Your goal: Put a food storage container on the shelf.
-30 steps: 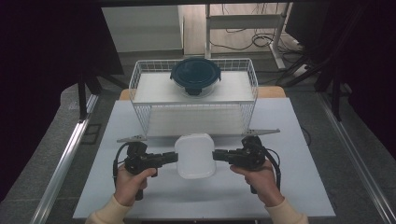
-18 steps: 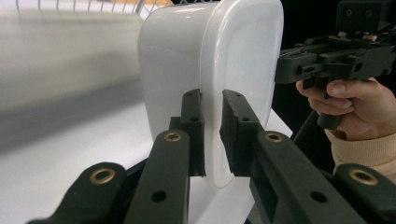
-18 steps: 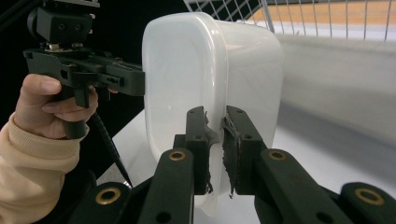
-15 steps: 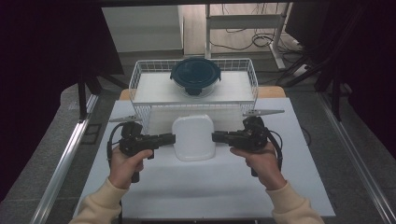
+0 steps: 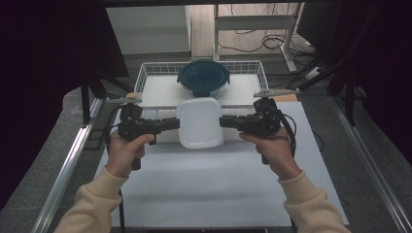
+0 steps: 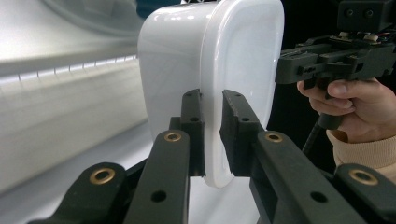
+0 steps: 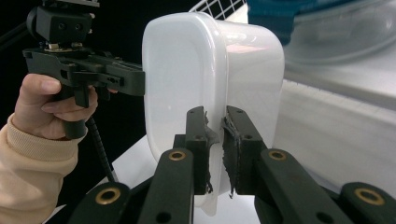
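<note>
A white rounded-rectangular plastic container (image 5: 200, 122) hangs in the air between both grippers, just in front of the wire basket. My left gripper (image 5: 176, 124) is shut on its left rim, my right gripper (image 5: 224, 121) on its right rim. In the left gripper view the jaws (image 6: 212, 100) pinch the container's (image 6: 177, 56) thin rim, with the right gripper (image 6: 287, 70) at the far side. From the right gripper view, its jaws (image 7: 215, 116) clamp the opposite rim of the container (image 7: 187, 70), and the left gripper (image 7: 135, 81) sits across from them.
A white wire basket (image 5: 145, 73) stands at the back of the white table (image 5: 209, 189). Inside it rests a round clear bowl with a dark blue lid (image 5: 203, 77). Metal rails run along both sides of the table.
Both hands have risen and moved toward the basket, carrying the white container up off the table between them. Both grips stayed the same.
</note>
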{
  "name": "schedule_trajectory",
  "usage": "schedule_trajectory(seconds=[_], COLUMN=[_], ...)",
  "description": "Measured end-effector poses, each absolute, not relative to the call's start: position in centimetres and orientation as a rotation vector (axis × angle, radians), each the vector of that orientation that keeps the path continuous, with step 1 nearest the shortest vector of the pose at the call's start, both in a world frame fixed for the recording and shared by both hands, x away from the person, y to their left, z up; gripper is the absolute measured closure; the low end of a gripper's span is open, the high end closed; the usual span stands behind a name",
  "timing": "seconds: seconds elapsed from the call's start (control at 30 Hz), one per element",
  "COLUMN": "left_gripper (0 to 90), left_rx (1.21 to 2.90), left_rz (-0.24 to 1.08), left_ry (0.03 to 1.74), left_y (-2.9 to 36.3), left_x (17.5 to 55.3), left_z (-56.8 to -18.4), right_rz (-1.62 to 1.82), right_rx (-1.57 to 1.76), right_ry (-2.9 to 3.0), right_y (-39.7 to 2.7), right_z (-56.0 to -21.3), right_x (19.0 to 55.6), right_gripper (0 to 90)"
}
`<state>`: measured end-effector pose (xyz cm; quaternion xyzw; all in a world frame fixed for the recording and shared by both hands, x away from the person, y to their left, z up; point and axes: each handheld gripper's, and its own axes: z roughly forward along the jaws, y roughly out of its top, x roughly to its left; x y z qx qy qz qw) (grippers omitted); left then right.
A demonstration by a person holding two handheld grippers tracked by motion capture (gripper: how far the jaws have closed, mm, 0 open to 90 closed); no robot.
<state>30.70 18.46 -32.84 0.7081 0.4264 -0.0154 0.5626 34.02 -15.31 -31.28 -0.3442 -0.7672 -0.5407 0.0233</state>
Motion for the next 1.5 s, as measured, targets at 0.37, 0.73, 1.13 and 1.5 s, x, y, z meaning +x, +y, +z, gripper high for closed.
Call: schedule_trajectory(seconds=[0.37,0.73,1.13,1.5], left_gripper=[79.8,79.8,79.8,79.7], left_rx=[1.671,1.666,1.671,1.677], left_rz=[-0.005,0.011,-0.024,-0.039], left_ry=[0.975,0.956,0.965,0.986], left_y=[18.6,19.0,19.8,19.6], left_x=[32.3,34.1,37.1,39.9], left_z=[-29.2,-25.9,-23.4,-22.1], right_rz=[-1.709,-1.738,-1.735,-1.702], right_rx=[-1.053,-1.045,-1.058,-1.118], right_ry=[-2.388,-2.399,-2.358,-2.335], right_y=[-15.2,-14.9,-14.3,-14.2], right_z=[-27.9,-24.4,-22.2,-20.7], right_x=[35.5,37.0,39.8,42.2], right_gripper=[79.8,79.8,79.9,80.0])
